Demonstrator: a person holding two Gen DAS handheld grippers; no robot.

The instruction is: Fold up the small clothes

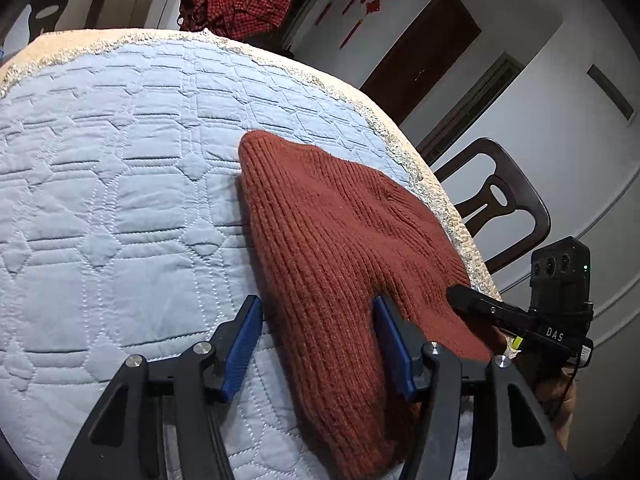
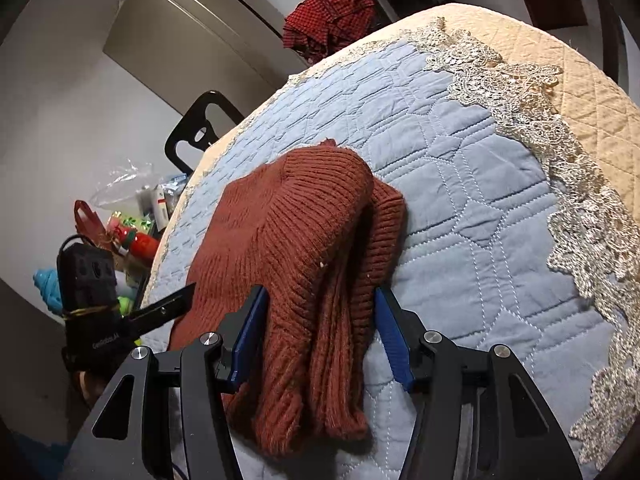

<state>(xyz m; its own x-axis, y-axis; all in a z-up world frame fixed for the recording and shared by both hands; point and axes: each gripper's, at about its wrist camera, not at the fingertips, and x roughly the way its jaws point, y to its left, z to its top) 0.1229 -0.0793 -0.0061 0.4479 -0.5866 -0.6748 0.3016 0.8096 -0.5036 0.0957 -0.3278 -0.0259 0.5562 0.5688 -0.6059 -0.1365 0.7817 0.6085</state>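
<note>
Rust-red knit garment (image 1: 340, 240) lies folded over on itself on the blue quilted cover (image 1: 120, 180) of the counter, close to the lace-trimmed edge (image 1: 424, 184) nearest the dark chair (image 1: 508, 200). In the right wrist view its upper layer bulges over a lower ribbed layer, and two rolled ends hang toward the camera at the near edge.

Left hand-held gripper (image 1: 318, 344) stands with its blue pads apart, astride the garment's near part; the right pad touches the knit, the left pad is clear of it, so nothing is clamped. Right hand-held gripper (image 2: 320, 336) is likewise spread, its pads on either side of the bunched folds without pressing them. Each gripper's black finger tip shows at the side in the other's view, resting at the garment's edge.

Beyond the far edge of the counter, a red checked cloth (image 1: 236, 4) lies heaped. A cream quilted border (image 2: 580, 80) rims the blue cover beyond the lace.
</note>
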